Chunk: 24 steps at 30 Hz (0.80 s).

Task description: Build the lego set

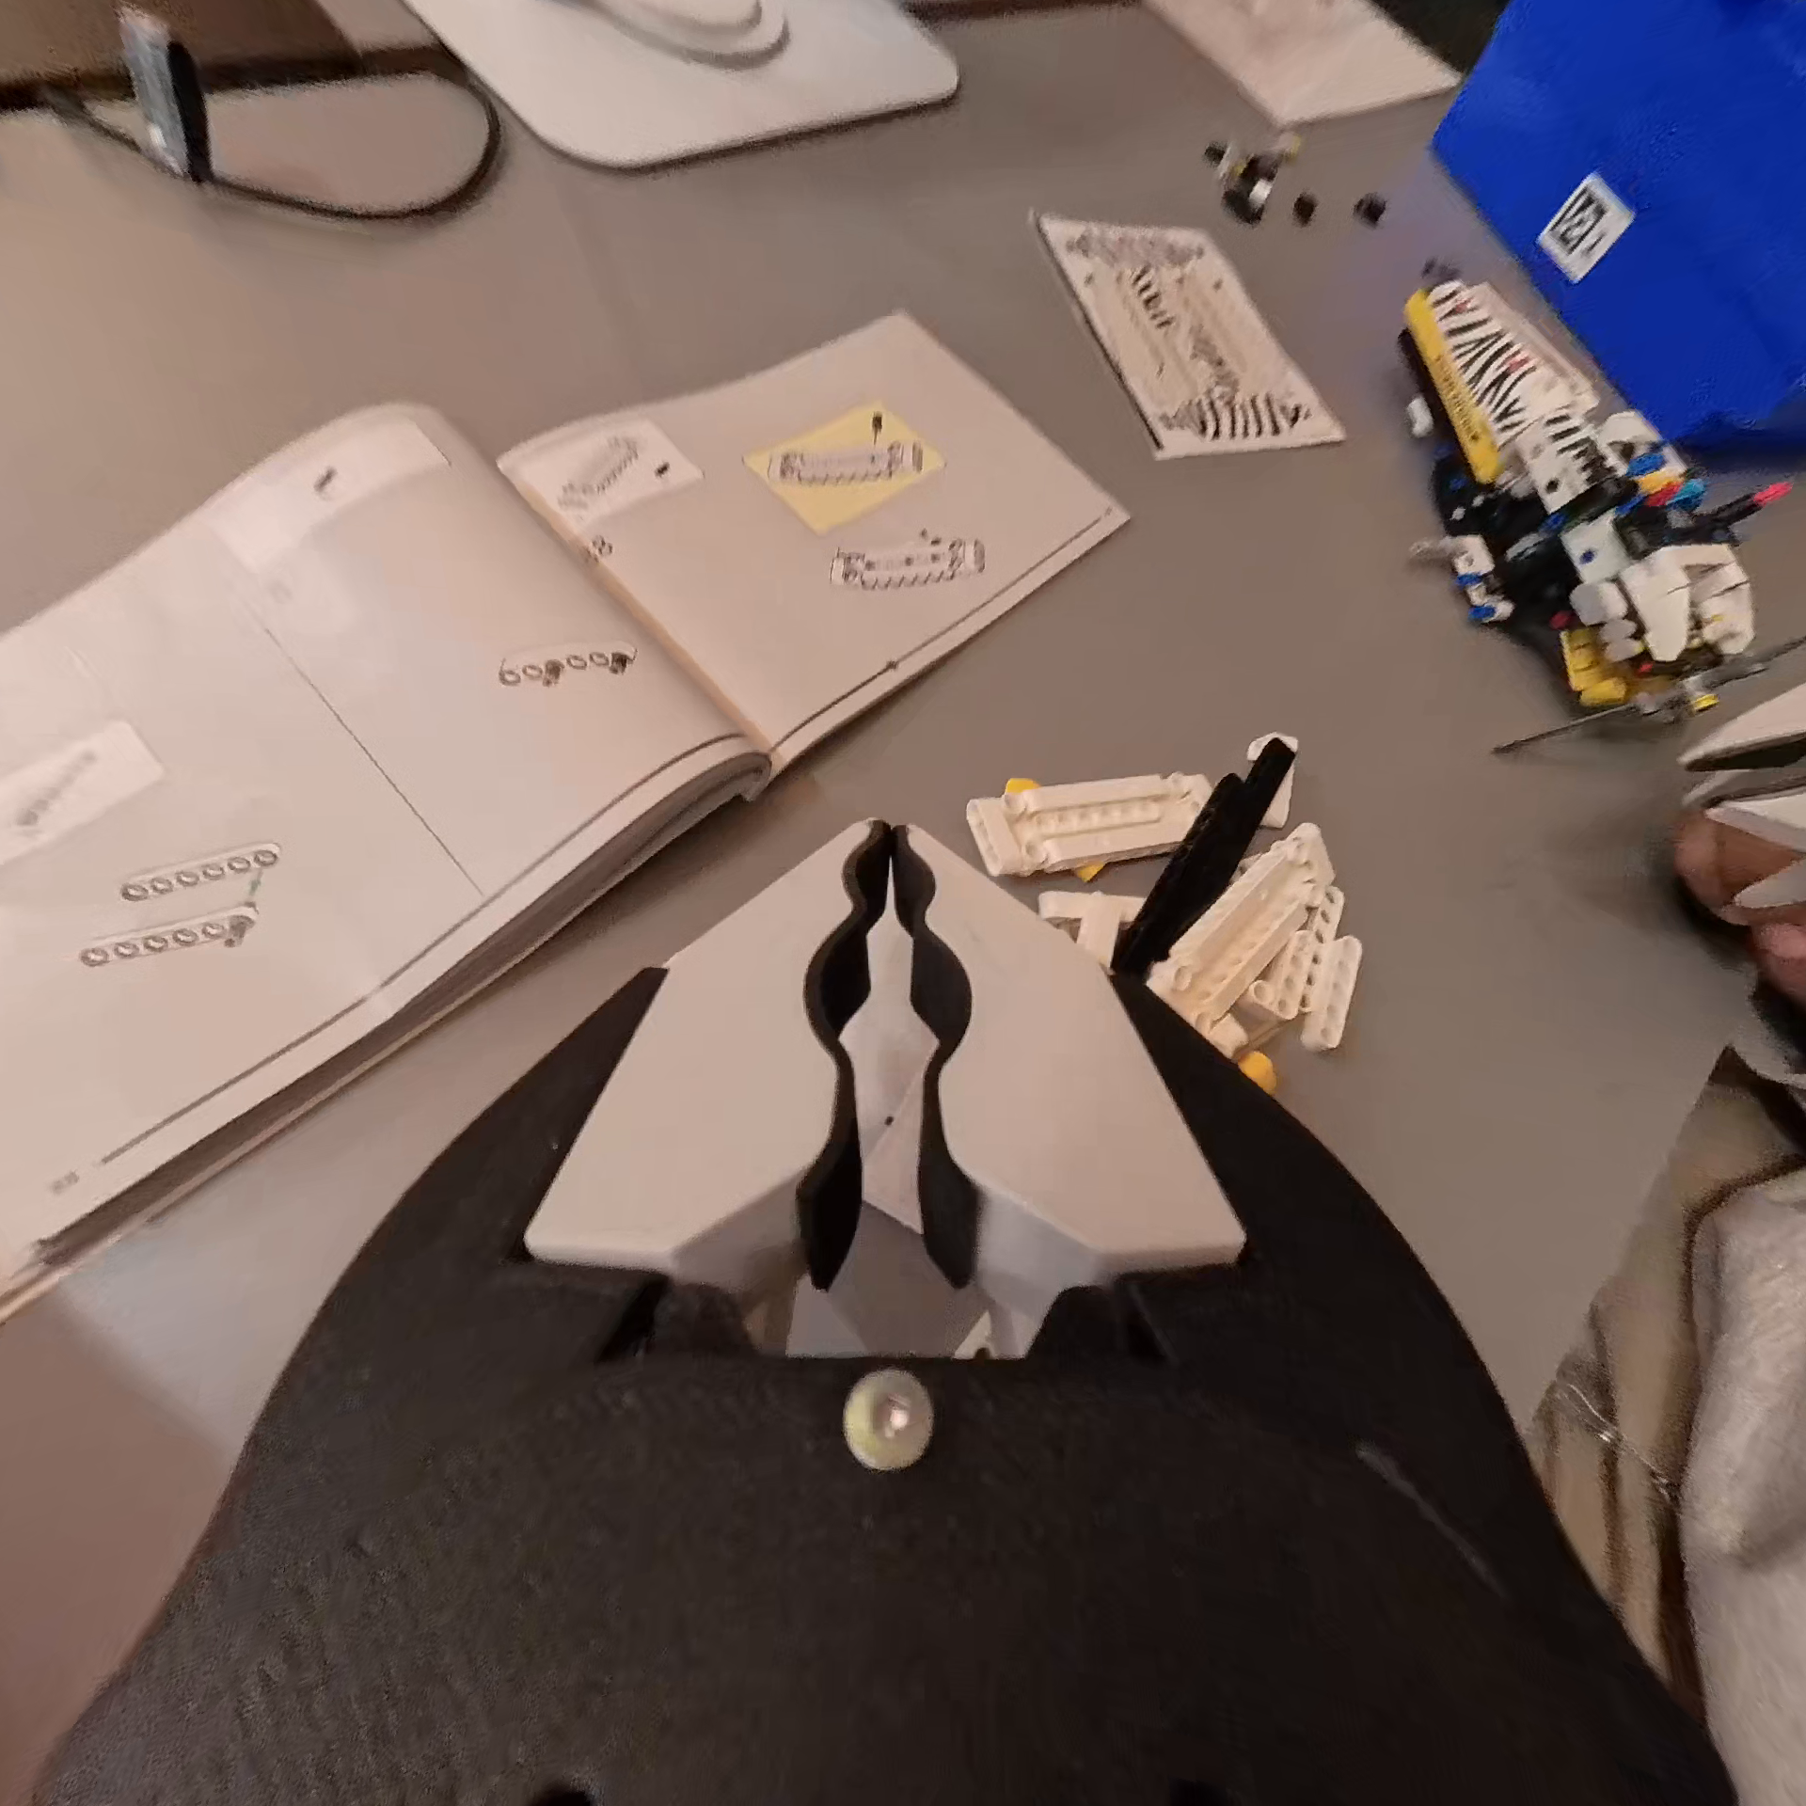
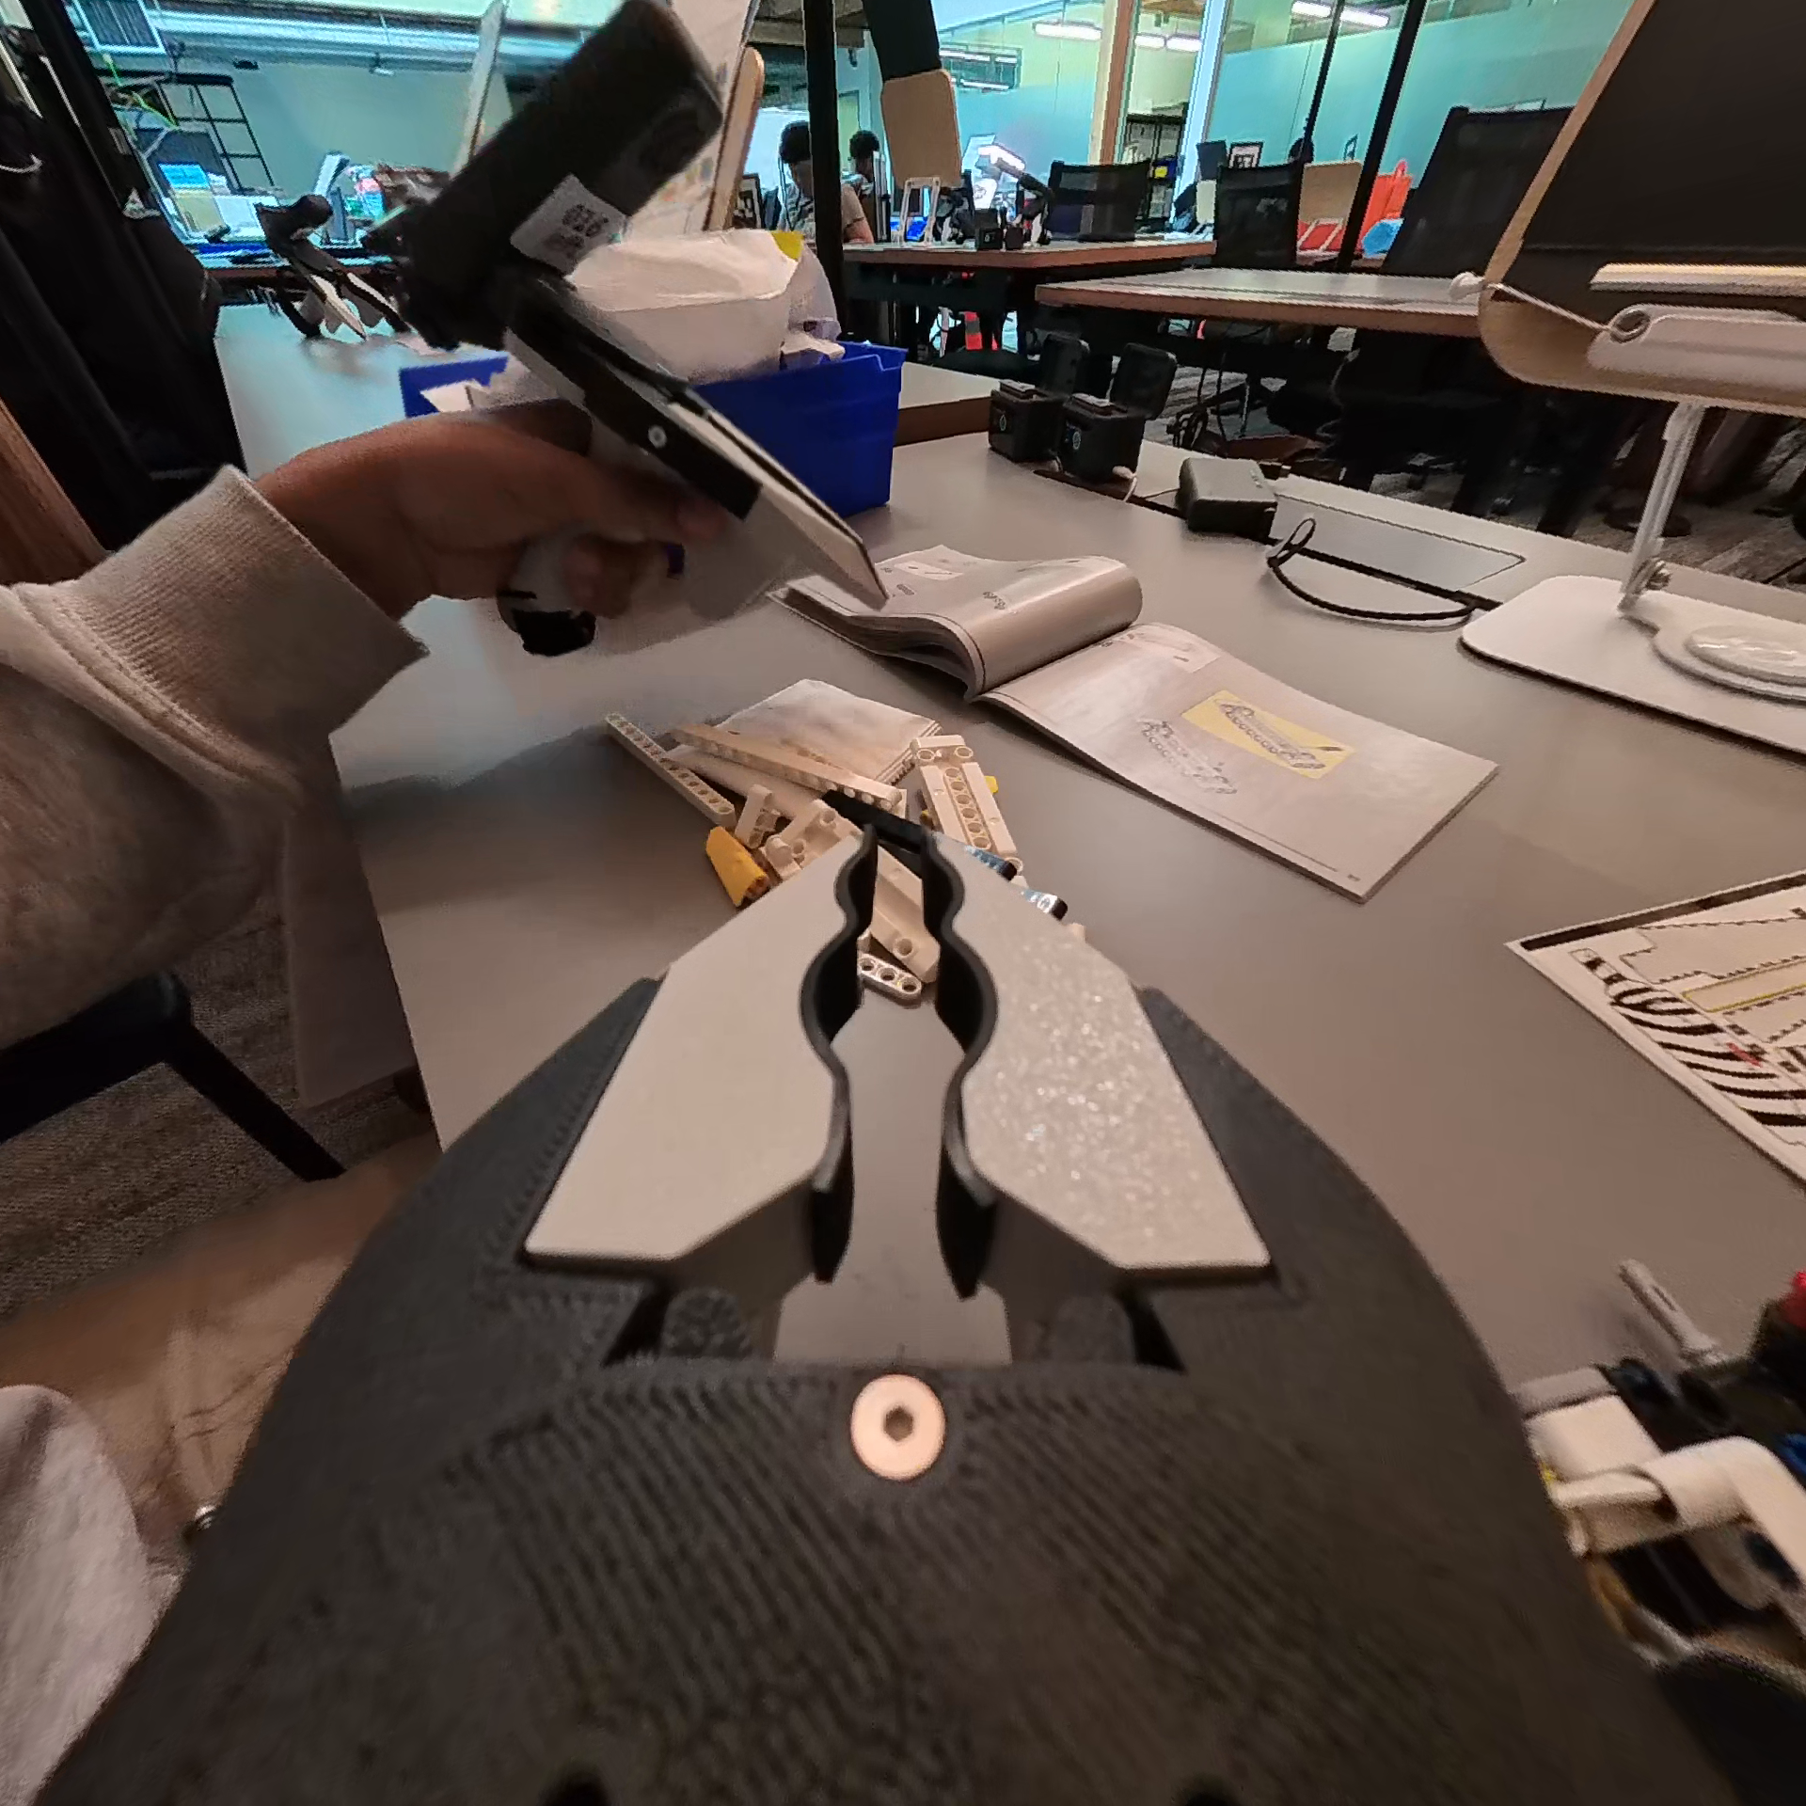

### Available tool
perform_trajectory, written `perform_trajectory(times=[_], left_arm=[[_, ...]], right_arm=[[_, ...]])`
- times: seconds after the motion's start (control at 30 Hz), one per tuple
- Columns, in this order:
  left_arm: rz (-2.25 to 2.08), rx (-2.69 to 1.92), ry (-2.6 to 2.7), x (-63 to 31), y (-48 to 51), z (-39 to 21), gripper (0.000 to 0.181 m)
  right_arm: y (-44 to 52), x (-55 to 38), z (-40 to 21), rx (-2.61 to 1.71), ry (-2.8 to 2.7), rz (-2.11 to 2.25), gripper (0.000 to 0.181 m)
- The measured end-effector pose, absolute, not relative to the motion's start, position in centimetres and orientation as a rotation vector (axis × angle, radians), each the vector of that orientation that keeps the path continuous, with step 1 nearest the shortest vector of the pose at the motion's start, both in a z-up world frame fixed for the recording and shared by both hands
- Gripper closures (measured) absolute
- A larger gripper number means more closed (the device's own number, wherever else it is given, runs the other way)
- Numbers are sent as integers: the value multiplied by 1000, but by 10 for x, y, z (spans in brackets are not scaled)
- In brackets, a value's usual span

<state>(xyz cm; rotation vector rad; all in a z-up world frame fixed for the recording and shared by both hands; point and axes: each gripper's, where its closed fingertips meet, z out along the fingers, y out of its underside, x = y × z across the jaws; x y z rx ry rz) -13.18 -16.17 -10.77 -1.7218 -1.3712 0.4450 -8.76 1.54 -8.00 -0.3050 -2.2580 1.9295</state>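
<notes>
The left gripper (image 1: 891, 831) is hovering empty with tips touching, just left of the parts pile (image 1: 1187, 904); the right gripper (image 2: 899, 850), slightly parted and empty, is hanging over the pile. Tangled beams are likely snagging: 1 pinch may lift 2 or scatter them toward the manual (image 1: 410, 704).

Partly built model (image 2: 1661, 1485) cut off by the right wrist view's corner, sticker sheet (image 2: 1700, 1016) cropped at the edge, tiny dark pieces (image 1: 1300, 191) too blurred to identify, blue bin (image 1: 1661, 195) only partly in frame
</notes>
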Motion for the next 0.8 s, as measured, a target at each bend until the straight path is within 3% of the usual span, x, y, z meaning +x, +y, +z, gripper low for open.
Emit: perform_trajectory(times=[0.03,0.07,0.17,0.3,0.4,0.5,0.8], left_arm=[[474,-1716,-1343,-132,-161,-104,181],[498,-1713,-1324,-133,-159,-103,168],[445,-1801,-1363,-133,-150,-129,109],[421,-1912,-1505,-133,-155,-162,111],[371,-1941,-1485,-127,-151,-164,146],[354,-1917,-1464,-124,-153,-157,168],[505,-1605,-1244,-122,-161,-72,181]], right_arm=[[15,-87,-80,-303,-2257,1931,175],[15,-87,-80,-302,-2256,1931,175],[15,-87,-80,-299,-2254,1930,175],[16,-87,-79,-296,-2246,1937,175],[16,-87,-79,-295,-2247,1936,175],[16,-87,-79,-294,-2252,1937,174],[16,-87,-78,-293,-2245,1945,175]])
